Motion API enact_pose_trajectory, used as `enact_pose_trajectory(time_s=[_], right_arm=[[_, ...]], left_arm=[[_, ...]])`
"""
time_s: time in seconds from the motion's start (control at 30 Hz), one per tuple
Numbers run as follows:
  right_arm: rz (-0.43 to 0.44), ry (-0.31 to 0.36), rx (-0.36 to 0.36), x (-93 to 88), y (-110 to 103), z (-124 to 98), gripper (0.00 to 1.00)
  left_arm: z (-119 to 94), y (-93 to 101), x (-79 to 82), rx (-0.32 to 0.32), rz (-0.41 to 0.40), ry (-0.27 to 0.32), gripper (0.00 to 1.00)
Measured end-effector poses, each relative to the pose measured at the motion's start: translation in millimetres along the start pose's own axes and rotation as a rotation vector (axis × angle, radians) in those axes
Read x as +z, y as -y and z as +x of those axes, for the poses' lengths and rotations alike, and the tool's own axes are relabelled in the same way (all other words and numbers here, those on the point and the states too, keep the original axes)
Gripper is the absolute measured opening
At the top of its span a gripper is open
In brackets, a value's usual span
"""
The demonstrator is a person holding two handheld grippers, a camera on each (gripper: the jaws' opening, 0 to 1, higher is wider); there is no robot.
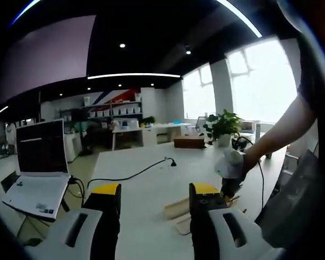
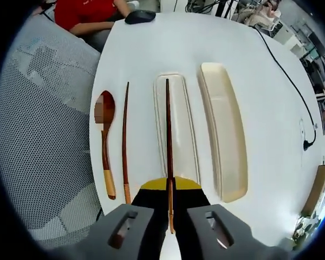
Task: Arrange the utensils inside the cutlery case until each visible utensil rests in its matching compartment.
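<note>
In the right gripper view, my right gripper is shut on the near end of a dark wooden chopstick. The chopstick runs lengthwise over the narrow cream case tray. I cannot tell whether its far tip touches the tray. A second chopstick and a wooden spoon lie side by side on the white table, left of the tray. The case's wider cream lid lies right of the tray. My left gripper is open and holds nothing. It hovers above the table, beside a pale wooden case part.
A black mouse and a person in red are at the table's far end. A mesh chair stands on the left and a black cable runs on the right. An open laptop sits left of the table, with a plant behind.
</note>
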State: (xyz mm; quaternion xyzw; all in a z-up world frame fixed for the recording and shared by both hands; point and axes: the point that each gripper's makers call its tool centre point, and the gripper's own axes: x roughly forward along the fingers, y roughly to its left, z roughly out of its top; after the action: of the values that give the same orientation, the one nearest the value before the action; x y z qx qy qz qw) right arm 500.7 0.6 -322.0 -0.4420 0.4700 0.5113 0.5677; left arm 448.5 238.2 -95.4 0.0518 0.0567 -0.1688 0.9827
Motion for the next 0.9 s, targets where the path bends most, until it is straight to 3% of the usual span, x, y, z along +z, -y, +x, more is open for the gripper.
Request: enact_pose_trajectory(time_s=[0.37, 0.9], right_arm=[[-0.015, -0.017, -0.046, 1.8, 26.2, -22.2, 0.0], [-0.099, -0.05, -0.086, 39.2, 59.6, -29.3, 0.0]], left_arm=[[1.2, 1.4, -1.0, -0.008, -0.003, -0.007, 0.52], [-1.1, -1.6, 1.6, 0.004, -0.015, 0.011, 0.52]])
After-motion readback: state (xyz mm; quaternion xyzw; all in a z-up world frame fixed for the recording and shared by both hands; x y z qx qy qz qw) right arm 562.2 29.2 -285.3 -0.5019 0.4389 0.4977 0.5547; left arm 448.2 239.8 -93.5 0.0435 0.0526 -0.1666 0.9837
